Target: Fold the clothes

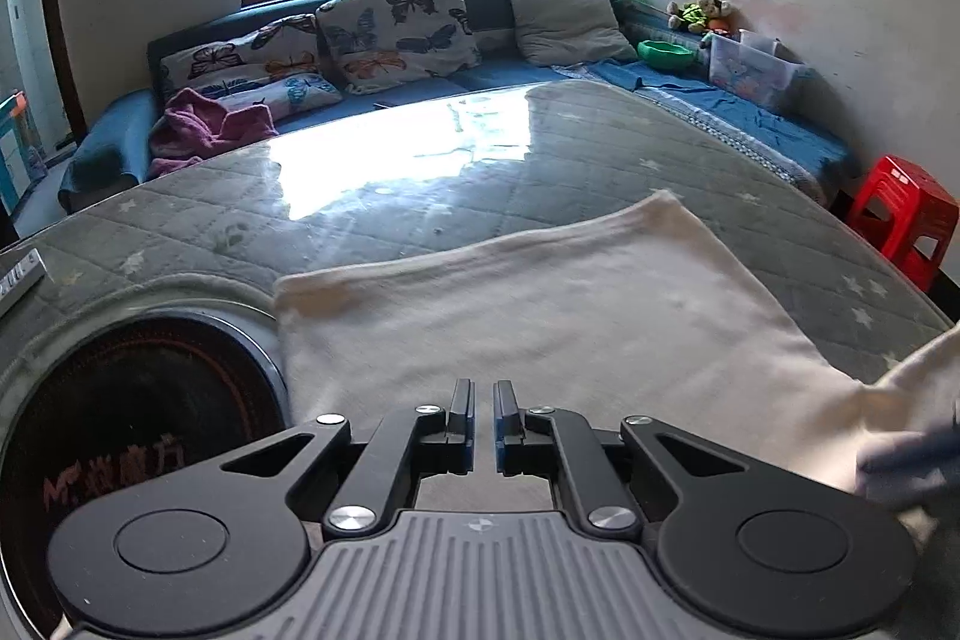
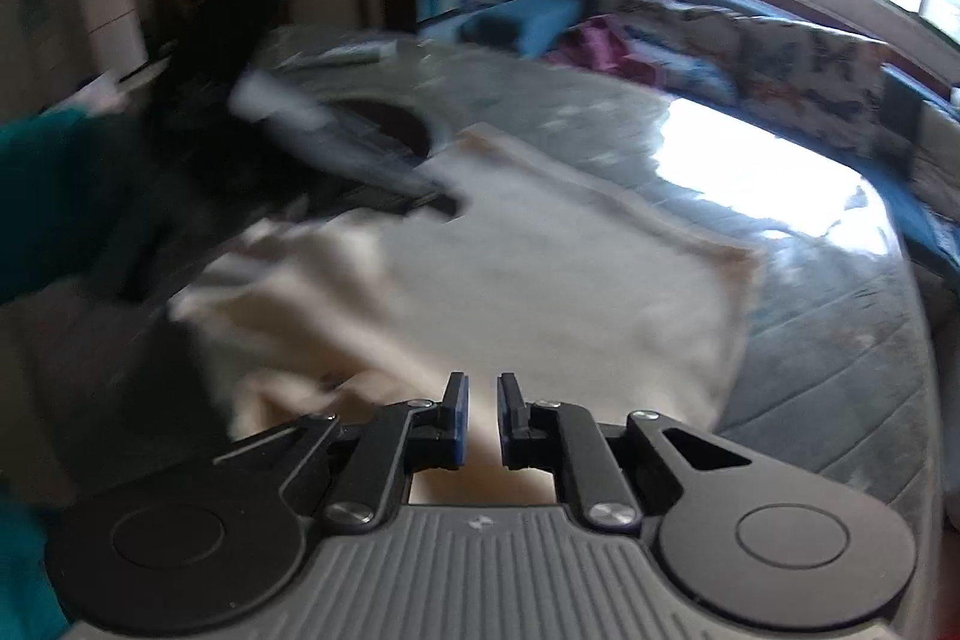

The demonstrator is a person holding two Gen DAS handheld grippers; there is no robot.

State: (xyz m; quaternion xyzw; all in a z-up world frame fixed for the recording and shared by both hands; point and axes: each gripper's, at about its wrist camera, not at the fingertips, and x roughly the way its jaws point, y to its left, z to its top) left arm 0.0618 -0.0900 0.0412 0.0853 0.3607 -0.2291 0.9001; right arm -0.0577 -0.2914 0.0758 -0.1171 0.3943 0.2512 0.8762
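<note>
Both the left gripper and right gripper hover over the cream garment, jaws barely apart, gripping nothing.

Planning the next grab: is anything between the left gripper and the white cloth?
Nothing visible. The left gripper hangs just over the white cloth, jaws slightly apart with nothing between them. The round dark opening sits off to its left.

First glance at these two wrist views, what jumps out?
The cream cloth spread flat on the grey quilted table fills the middle of both views. Window glare bounces off the table's far side, in front of the blue sofa with butterfly cushions. The left gripper and right gripper hang low over the cloth's near edge, jaws narrowly apart and holding nothing.
</note>
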